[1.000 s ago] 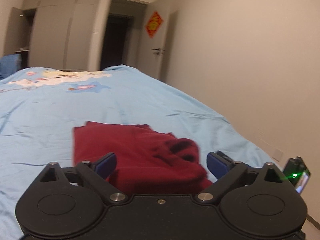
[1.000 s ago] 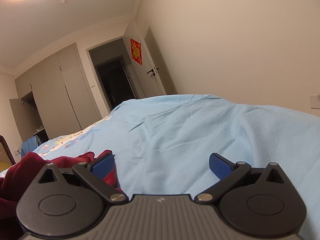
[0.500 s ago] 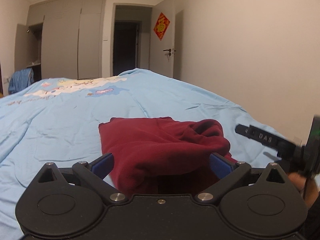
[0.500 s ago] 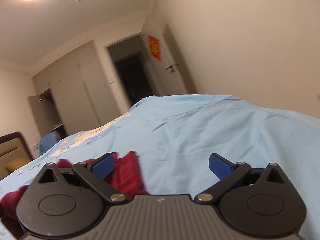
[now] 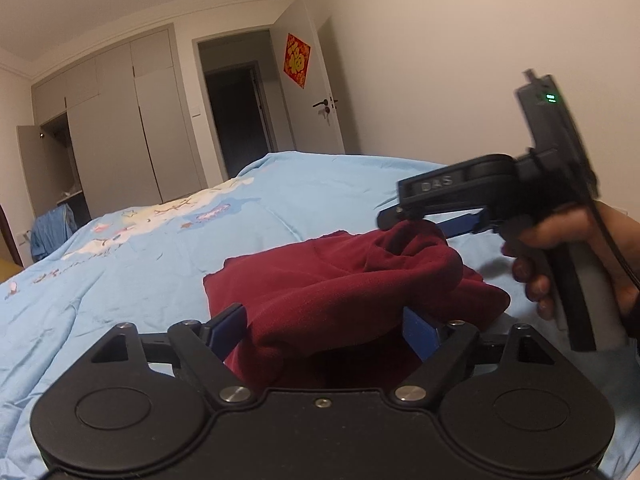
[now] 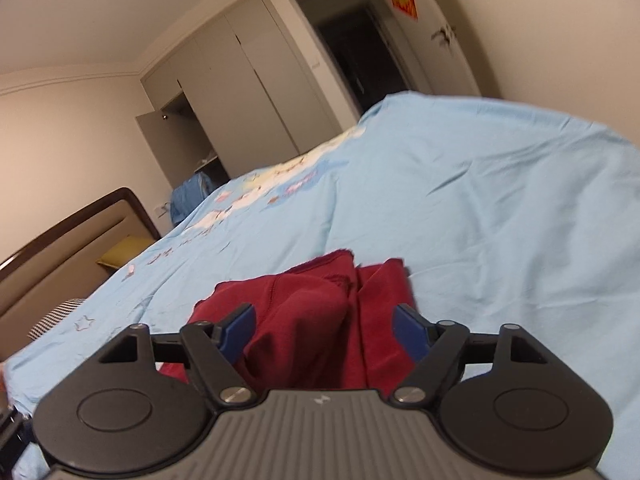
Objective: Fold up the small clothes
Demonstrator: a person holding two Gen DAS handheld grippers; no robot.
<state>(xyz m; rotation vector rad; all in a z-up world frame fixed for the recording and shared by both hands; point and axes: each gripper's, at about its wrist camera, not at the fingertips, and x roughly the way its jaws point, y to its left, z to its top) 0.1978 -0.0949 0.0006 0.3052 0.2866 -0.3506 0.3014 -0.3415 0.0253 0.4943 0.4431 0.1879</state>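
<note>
1. The dark red garment [image 5: 340, 280] lies in the lower centre of the left wrist view, bunched in a soft heap on the light blue bed cover [image 5: 120, 272]. In the right wrist view I see it [image 6: 312, 312] in the lower centre too.
2. My left hand-held gripper [image 5: 324, 328] is spread apart, its blue pads on either side of the near hump of cloth. I do not see it pinching anything.
3. My right hand-held gripper [image 6: 324, 328] is also released, with cloth between the pads but not clamped. In the left wrist view it [image 5: 440, 220] hovers at the right, just above the far fold.
4. I judge the cloth light, thick and very soft. It will sag and slide on itself, so a deep pinch is safer than a tip pinch.
5. I think the best holds are the flat edge at the middle left [image 5: 216, 280] and the raised fold near the right one.
</note>
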